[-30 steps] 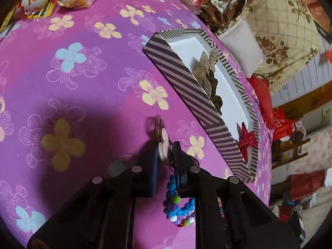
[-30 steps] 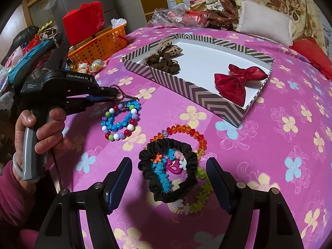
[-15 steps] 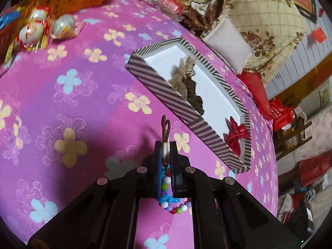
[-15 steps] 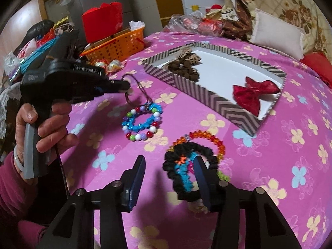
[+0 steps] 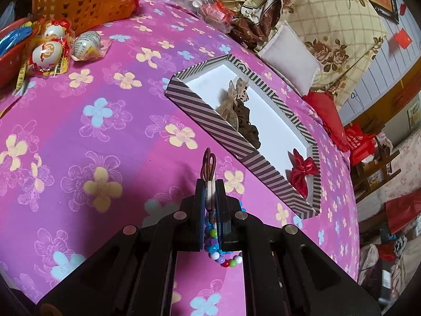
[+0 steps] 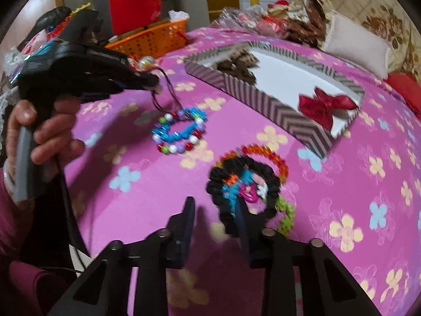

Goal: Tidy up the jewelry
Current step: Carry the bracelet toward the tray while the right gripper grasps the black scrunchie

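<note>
My left gripper is shut on the brown cord loop of a blue beaded bracelet, which hangs from it above the pink cloth; the gripper also shows in the right wrist view. My right gripper is open, low over a black scrunchie piled with an orange bead bracelet and small coloured pieces. A striped box with a white floor holds brown scrunchies and a red bow.
An orange basket and wrapped eggs sit at the far left of the pink flowered cloth. Cushions and clutter line the far edge behind the box.
My left gripper has lifted the beaded bracelet off the cloth by its cord and raised it. My right gripper has narrowed and moved in toward the black scrunchie pile.
</note>
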